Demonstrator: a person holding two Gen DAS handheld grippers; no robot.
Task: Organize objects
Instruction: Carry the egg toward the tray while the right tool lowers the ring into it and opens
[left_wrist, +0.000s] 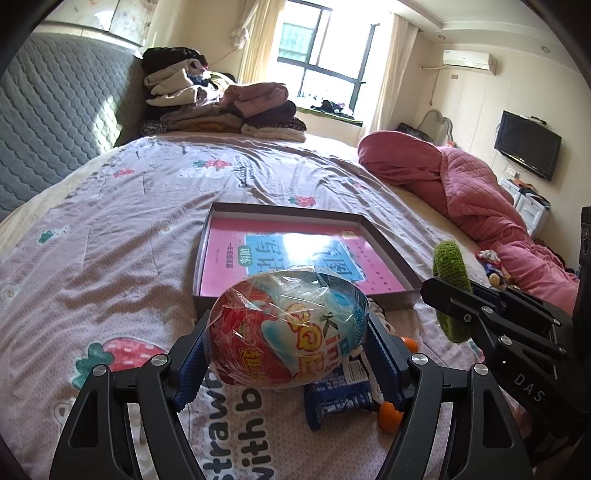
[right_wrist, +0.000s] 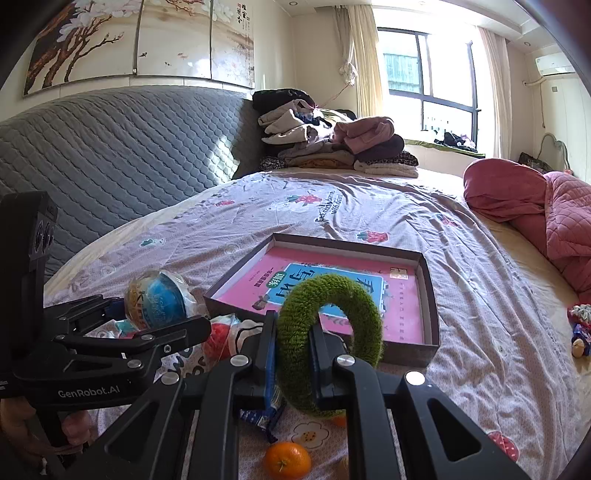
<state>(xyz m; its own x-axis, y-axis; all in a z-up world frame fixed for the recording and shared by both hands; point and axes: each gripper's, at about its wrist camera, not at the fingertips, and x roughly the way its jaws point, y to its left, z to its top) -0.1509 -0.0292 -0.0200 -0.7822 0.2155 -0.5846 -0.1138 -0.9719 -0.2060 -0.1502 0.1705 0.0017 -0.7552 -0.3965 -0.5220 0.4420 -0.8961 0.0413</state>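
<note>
Left gripper (right_wrist: 122, 334) body: "GenRobot.AI"
Right gripper (left_wrist: 458, 295) body: "DAS"
Bedsheet (left_wrist: 110, 229) near edge: "straw…", "with…", upside down
Wrapped egg (left_wrist: 288, 328): "Kin…", partly legible
Book in box (right_wrist: 430, 332): Chinese characters, unreadable

Counted: 1 big foil-wrapped egg (left_wrist: 288, 328), 1 green fuzzy ring (right_wrist: 328, 343), 1 shallow box (right_wrist: 430, 345) w/ 1 pink book (left_wrist: 295, 258) inside, 2 oranges (right_wrist: 287, 460) seen in left view, 1 blue snack packet (left_wrist: 340, 395), 1 pile of folded clothes (left_wrist: 218, 107), 1 pink quilt (left_wrist: 476, 192), 1 TV (left_wrist: 528, 146).
</note>
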